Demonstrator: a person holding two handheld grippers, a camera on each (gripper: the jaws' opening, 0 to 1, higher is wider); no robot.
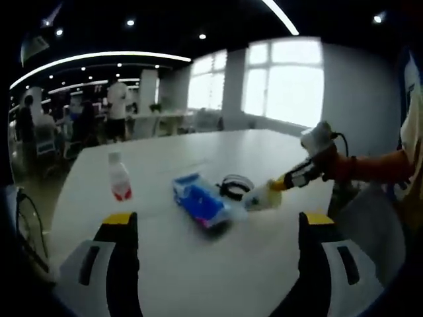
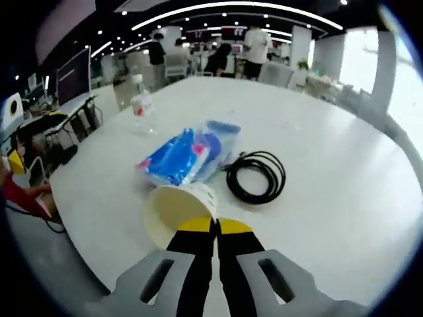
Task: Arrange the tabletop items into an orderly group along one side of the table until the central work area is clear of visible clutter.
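A cream paper cup [image 2: 173,212] lies tipped on the white table [image 2: 330,218], and my right gripper [image 2: 215,226] is shut on its rim. Just beyond the cup lies a blue plastic package [image 2: 184,156], with a coiled black cable [image 2: 259,176] to its right and a clear bottle with a red label [image 2: 141,99] standing farther off. In the left gripper view my left gripper [image 1: 217,219] is open above the table's near part, holding nothing. Ahead of it are the bottle [image 1: 119,177], the package [image 1: 201,201], the cable [image 1: 234,185] and the cup [image 1: 263,197], held by the right gripper [image 1: 283,183].
The table's curved edge [image 2: 79,218] runs close to the cup on the left. Off the table stand desks and monitors [image 2: 76,76]; several people [image 1: 117,105] are in the background. Bare tabletop [image 1: 218,148] stretches beyond the items toward bright windows.
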